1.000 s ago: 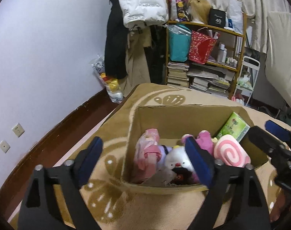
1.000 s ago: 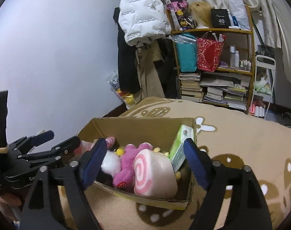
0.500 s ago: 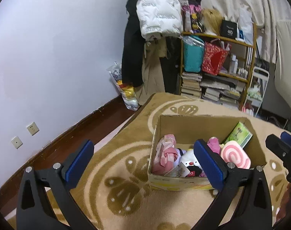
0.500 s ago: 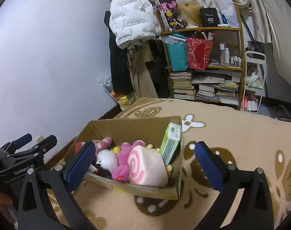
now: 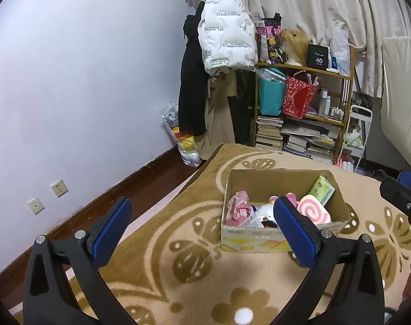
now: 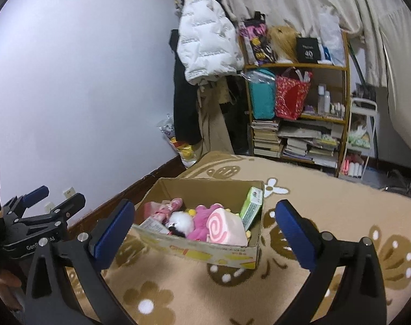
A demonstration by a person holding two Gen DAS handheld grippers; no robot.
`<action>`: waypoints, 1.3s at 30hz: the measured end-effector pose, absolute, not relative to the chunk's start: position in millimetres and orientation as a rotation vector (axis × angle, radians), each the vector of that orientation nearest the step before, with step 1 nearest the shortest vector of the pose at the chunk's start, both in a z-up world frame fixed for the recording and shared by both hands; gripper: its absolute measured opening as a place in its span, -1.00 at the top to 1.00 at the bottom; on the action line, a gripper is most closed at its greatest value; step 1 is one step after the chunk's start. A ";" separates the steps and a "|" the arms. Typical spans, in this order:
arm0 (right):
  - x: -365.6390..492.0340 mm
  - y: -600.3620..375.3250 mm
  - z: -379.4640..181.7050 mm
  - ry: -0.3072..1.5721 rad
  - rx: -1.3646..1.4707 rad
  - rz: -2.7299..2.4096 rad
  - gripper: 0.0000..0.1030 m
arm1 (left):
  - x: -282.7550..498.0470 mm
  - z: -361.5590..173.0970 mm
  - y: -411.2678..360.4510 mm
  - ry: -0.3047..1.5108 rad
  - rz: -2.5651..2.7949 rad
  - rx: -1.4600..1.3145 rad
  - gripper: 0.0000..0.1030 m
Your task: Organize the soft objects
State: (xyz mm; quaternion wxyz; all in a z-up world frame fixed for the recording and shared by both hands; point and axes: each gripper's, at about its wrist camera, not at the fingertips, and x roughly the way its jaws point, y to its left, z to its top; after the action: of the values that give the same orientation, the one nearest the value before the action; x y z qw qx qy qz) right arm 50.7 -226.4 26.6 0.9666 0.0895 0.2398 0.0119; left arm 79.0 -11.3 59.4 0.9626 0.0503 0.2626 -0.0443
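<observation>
Soft toys fill a cardboard box that sits on a tan blanket patterned with brown flowers and butterflies. Nearest the cameras, the left tool has its blue-padded jaws spread wide apart with nothing between them, having just finished opening; it hangs above the blanket short of the box's near wall. The right tool has likewise just opened fully and holds nothing, its jaws framing the box from the near right side. Inside the box, a pink swirl cushion lies toward the right end, with a magenta plush and a white plush to its left, and a pink striped doll at the left end. A green tissue pack stands tilted against the right wall. Past the blanket's far edge, a wooden shelf carries stacked books, a teal bag and a red bag. A white puffer jacket hangs to its left against the pale wall.
</observation>
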 end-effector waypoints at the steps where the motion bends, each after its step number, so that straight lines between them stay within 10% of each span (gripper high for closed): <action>1: 45.6 -223.3 29.9 0.483 0.171 0.027 -1.00 | 73.9 62.6 -10.6 0.530 -0.092 0.103 -0.99; 39: -74.8 -225.9 -8.7 0.445 0.197 -0.021 -1.00 | -51.0 53.9 12.1 0.417 -0.129 0.121 -0.99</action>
State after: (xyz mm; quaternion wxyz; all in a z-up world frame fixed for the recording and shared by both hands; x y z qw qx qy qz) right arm -74.8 -225.9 -8.7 0.9704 0.0978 0.2205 -0.0103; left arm -51.0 12.1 53.9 0.9745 0.0598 0.2066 -0.0637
